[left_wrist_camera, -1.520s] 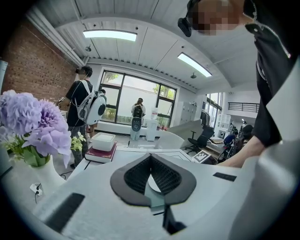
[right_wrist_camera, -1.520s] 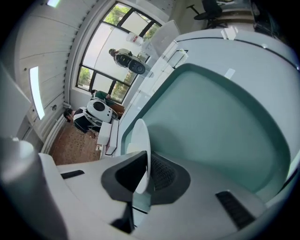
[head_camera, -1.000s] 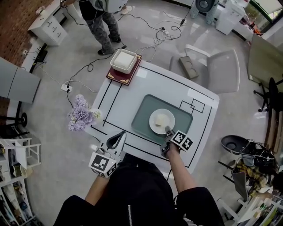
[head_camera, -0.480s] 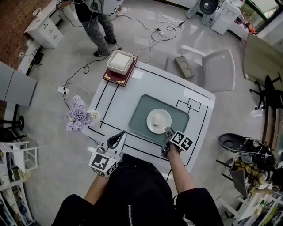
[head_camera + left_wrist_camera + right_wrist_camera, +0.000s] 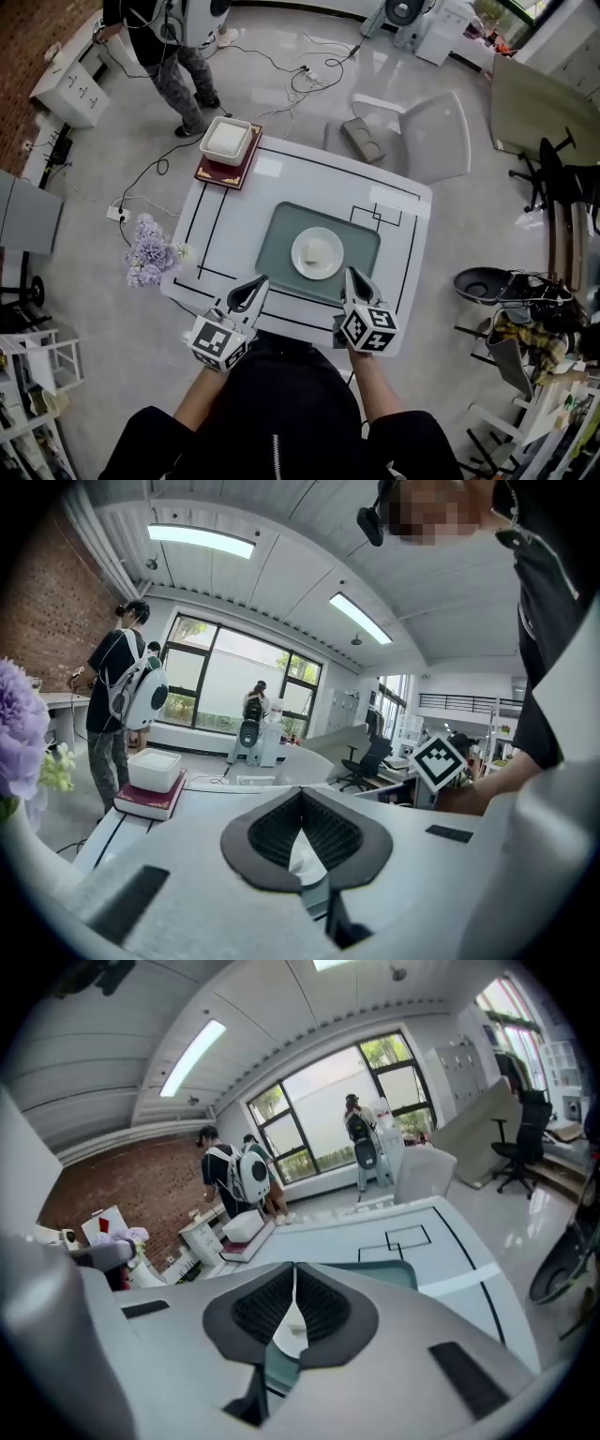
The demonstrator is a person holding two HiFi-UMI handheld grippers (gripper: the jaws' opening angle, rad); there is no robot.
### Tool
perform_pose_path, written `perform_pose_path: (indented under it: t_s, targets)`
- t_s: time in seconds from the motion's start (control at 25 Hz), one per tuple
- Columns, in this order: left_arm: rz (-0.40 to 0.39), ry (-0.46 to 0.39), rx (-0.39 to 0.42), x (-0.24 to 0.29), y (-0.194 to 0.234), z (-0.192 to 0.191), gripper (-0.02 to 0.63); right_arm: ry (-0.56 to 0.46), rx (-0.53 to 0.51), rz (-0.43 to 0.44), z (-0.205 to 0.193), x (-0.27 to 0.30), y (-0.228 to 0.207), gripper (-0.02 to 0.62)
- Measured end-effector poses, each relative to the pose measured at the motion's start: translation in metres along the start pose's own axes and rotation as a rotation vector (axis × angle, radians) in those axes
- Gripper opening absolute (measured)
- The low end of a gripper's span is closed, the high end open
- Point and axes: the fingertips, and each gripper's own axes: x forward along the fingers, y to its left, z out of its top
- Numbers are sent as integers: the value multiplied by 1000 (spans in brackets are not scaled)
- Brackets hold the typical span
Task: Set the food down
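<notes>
food (image 5: 315,251): pale block lying flat on white plate (image 5: 299,262), nothing touching it
plate: middle of green tray (image 5: 277,246), tray in the middle of the table (image 5: 281,183), closer to the near edge
head view only: whole food block and both tongs over the near edge, apart from the plate
left gripper (image 5: 262,281): jaws together, empty; its own view (image 5: 302,791) shows only a white sliver of plate under the tips
right gripper (image 5: 349,273): jaws closing, tips about met, nothing between (image 5: 294,1267)
left gripper view only: second person (image 5: 255,705) by the window
far left corner: white box (image 5: 228,139) on red book (image 5: 214,173)
off left edge: purple flowers (image 5: 145,253)
off far edge: grey chair (image 5: 427,141)
path to plate: nothing in the way
</notes>
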Motion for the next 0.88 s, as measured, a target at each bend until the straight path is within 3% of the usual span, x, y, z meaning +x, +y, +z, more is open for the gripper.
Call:
perform_pose_path:
  t_s: [0.32, 0.52, 0.88]
  targets:
    - [-108, -8, 42, 13, -43, 9, 6, -223, -269, -3, 41, -90, 51, 9]
    - [-165, 25, 70, 10, -64, 1, 6, -240, -298, -13, 33, -122, 60, 8]
    - [-178, 30, 82, 11, -66, -3, 6, -238, -329, 3, 36, -126, 62, 8]
